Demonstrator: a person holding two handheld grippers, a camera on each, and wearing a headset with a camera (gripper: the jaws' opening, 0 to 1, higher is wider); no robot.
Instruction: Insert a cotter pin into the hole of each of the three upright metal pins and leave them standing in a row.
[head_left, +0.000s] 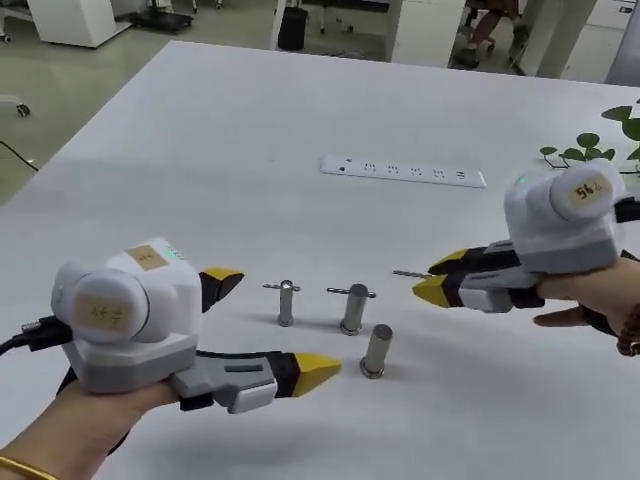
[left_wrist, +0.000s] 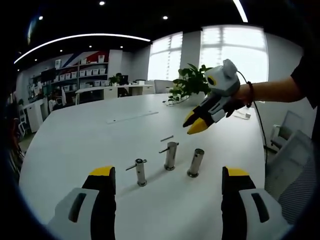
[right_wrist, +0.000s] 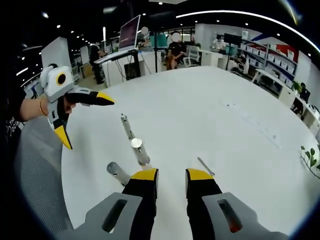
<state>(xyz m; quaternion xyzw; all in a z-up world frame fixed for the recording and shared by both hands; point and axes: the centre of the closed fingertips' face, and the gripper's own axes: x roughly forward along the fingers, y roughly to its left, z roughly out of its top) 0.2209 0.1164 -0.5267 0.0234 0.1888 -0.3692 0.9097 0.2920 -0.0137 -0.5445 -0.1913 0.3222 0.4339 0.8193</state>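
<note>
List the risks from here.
The loose cotter pin lies flat beside the right gripper; being thin, it may slip when pinched. The bare metal pin stands free, with the open left gripper not touching it, so pushing a cotter in could topple it.

The white counter (head_left: 250, 110) carries three silver-grey metal pins (head_left: 353, 310), a white power strip (head_left: 403, 170) and a green-leaved plant (head_left: 600, 140), while the left gripper (head_left: 280, 322) and right gripper (head_left: 432, 277) are pale grey with black, yellow-tipped jaws.

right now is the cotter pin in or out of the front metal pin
Out. The front metal pin stands upright with its top bare, and a loose cotter pin lies flat behind it.
</note>
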